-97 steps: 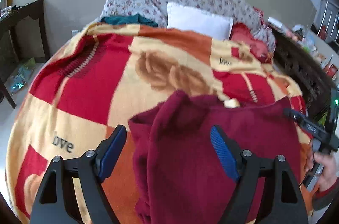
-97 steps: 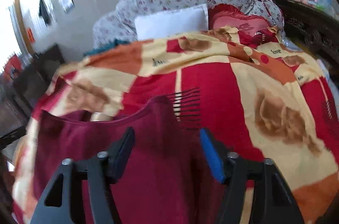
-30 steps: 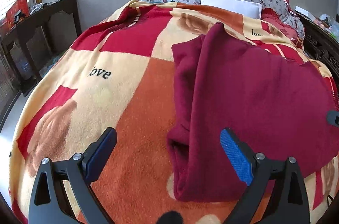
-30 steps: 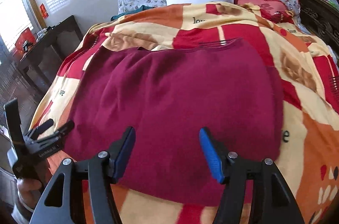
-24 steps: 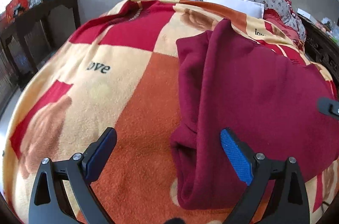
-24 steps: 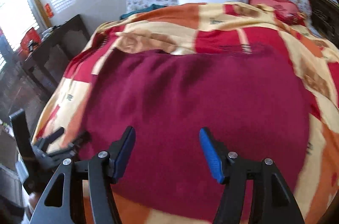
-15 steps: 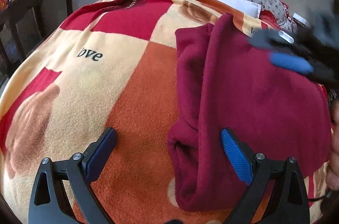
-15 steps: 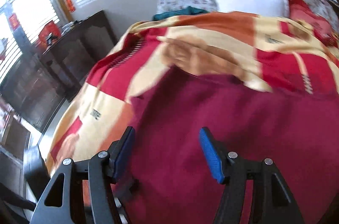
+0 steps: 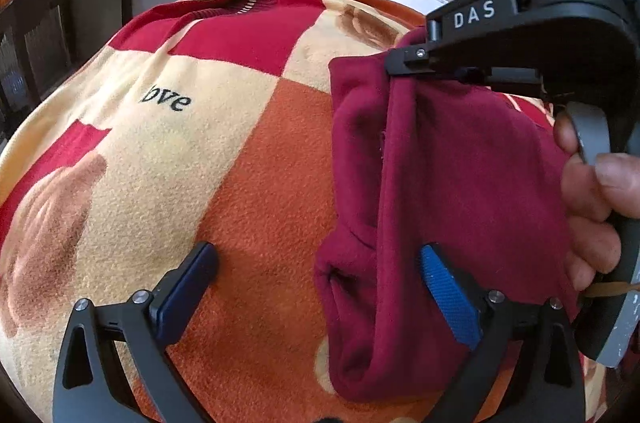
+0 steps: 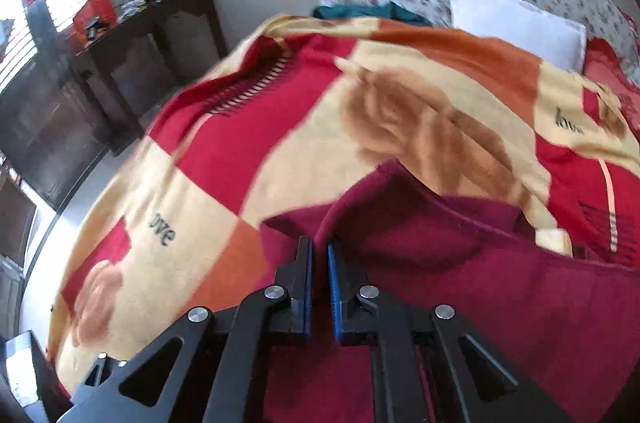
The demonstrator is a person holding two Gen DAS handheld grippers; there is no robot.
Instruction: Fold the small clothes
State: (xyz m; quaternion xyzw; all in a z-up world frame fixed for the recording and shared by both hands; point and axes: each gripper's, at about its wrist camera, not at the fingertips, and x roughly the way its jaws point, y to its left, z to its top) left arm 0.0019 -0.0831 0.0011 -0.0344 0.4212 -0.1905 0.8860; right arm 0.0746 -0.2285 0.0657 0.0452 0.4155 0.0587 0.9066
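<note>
The dark-red fleece garment (image 9: 460, 163) lies on the red/orange/cream check blanket (image 9: 240, 163), long axis running away from the cameras. R gripper (image 10: 319, 255) is clamped on its far-left fold edge; L gripper (image 9: 320, 283) gapes wide, straddling the near-left corner, w/ one finger over blanket, one over cloth. Garment's right side is cut off, neckline blurred.
</note>
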